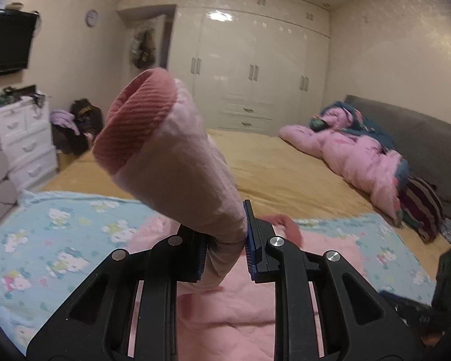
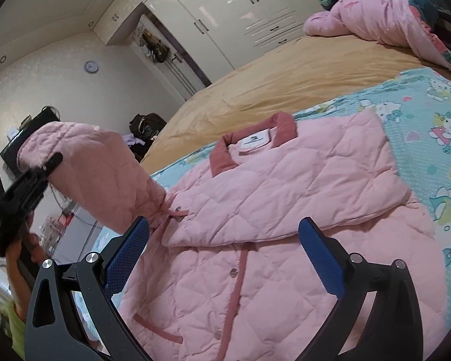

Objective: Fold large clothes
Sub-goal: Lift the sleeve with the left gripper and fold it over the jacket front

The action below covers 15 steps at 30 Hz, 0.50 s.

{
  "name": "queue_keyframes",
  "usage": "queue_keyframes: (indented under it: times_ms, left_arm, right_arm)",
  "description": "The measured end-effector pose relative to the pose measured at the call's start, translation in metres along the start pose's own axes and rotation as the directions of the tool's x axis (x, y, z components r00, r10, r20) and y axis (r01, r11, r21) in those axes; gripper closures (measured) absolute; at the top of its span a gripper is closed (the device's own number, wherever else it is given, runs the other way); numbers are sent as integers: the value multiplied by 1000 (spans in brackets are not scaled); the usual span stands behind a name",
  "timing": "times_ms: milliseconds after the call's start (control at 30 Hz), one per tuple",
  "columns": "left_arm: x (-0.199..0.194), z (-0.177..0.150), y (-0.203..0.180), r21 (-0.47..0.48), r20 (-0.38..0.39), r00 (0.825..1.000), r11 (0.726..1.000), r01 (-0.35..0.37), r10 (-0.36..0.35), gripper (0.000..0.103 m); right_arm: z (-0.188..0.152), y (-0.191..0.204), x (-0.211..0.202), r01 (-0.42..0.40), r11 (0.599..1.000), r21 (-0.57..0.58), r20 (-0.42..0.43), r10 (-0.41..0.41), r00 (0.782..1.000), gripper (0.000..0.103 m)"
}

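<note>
A pink quilted jacket lies face up on a light blue cartoon blanket, its darker pink collar toward the far side. One sleeve is folded across the chest. The other sleeve is lifted off the bed at the left, with my left gripper shut on it. In the left wrist view the left gripper pinches that sleeve below its ribbed cuff, which sticks up. My right gripper hovers open over the jacket's front with nothing between its blue pads.
The blanket lies on a bed with a yellow sheet. A heap of pink bedding sits by the dark headboard. White drawers and piled clothes stand left of the bed, a white wardrobe behind. A black device lies at the right edge.
</note>
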<state>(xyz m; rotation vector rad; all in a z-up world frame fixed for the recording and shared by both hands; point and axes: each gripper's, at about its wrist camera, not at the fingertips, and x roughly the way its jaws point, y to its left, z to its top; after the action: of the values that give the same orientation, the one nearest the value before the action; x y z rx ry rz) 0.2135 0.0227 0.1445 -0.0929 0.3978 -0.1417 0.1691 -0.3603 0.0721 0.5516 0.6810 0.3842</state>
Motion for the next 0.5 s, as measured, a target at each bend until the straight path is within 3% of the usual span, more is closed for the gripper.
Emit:
queue_keyframes:
  times_ms: [233,500]
  left_arm:
    - [28,-46,-41,61,-120,990,995,76,-68,90]
    - [47,-96,-75,150,-225,970,981,125,-89,89]
  right_arm:
    - [5,-28,-11,28,997,67,21,-30,999,4]
    - [7,-51,-20,62,992,107,40,-67,997,4]
